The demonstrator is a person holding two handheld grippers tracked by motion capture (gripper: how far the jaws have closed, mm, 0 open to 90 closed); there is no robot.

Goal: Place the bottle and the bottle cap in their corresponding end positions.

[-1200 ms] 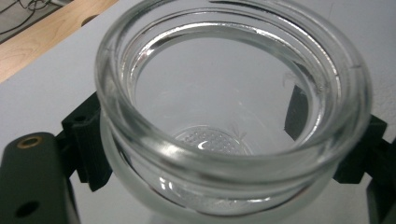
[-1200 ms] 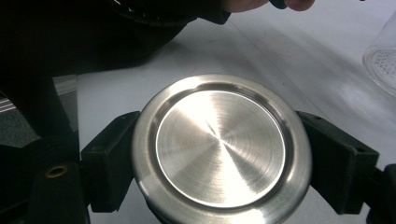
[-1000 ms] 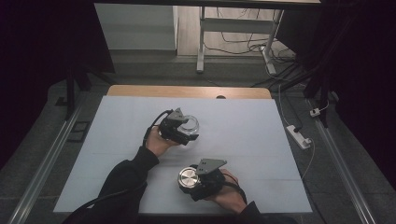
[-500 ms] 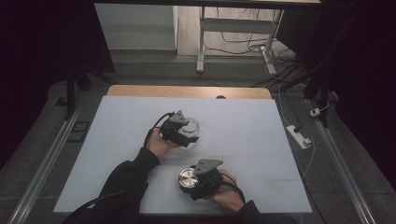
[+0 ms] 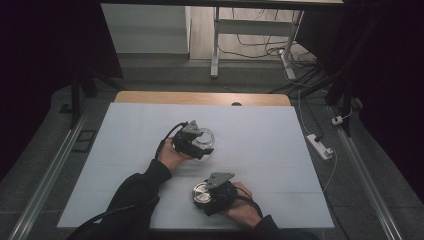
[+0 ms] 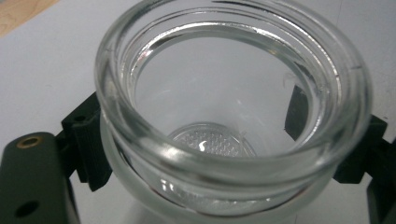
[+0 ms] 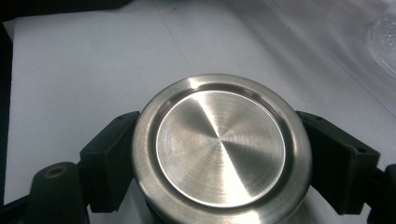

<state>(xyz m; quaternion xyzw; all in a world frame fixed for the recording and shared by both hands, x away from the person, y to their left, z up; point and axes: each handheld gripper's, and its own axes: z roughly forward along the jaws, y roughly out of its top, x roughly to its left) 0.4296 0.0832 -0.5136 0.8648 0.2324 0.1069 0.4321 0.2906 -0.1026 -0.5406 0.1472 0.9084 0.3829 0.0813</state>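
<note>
While L tool (image 5: 200,145) is clamped on glass jar (image 6: 224,116) w/ jar between its jaws, R tool (image 5: 207,192) is clamped on steel lid (image 7: 219,149), both over counter (image 5: 270,140), jar well apart from lid.

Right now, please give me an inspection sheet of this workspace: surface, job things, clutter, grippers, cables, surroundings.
Surface: pale sheet covers the table; a wooden edge shows at the far side.
Job's things: clear glass jar, mouth open, no lid on it; round brushed metal lid, apart from the jar.
Clutter: nothing seen on the sheet.
Grippers: left gripper shut on the jar below its rim; right gripper shut on the lid's edge.
Cables: one black cable trails from each gripper; loose cables and a white power strip lie on the floor.
Surroundings: dark room, a table frame beyond.
</note>
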